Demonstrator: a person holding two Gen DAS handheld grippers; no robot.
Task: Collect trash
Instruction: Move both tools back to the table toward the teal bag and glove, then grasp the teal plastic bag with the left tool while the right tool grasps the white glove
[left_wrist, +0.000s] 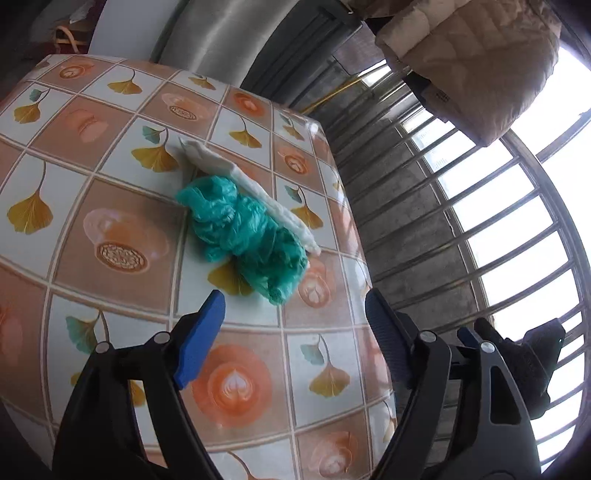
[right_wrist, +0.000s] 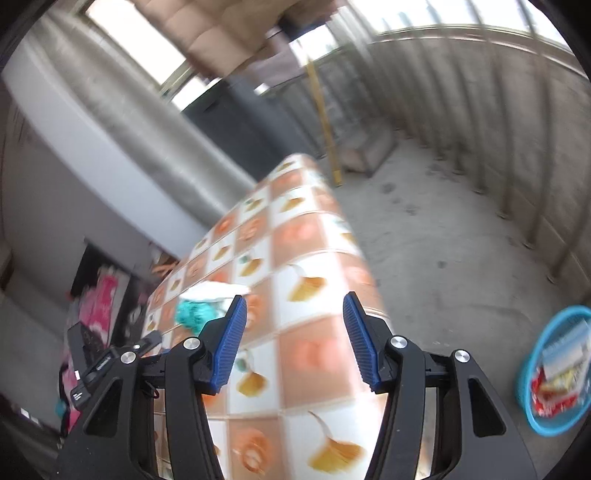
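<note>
— Left gripper (left_wrist: 295, 314): how does it stand?
— Jaws spread wide, empty, hovering just short of the crumpled green plastic bag (left_wrist: 245, 230), which lies on the patterned tablecloth (left_wrist: 110, 206) touching a white wrapper (left_wrist: 255, 184) behind it.
— And the right gripper (right_wrist: 293, 325)?
— Also apart, holding nothing, over the table's near end; that view is blurred.
— So which step?
— Reaching for the bag, I'd judge. Next: straddle it, close, then carry it to the blue basket (right_wrist: 528, 376) on the floor, which already holds wrappers.
</note>
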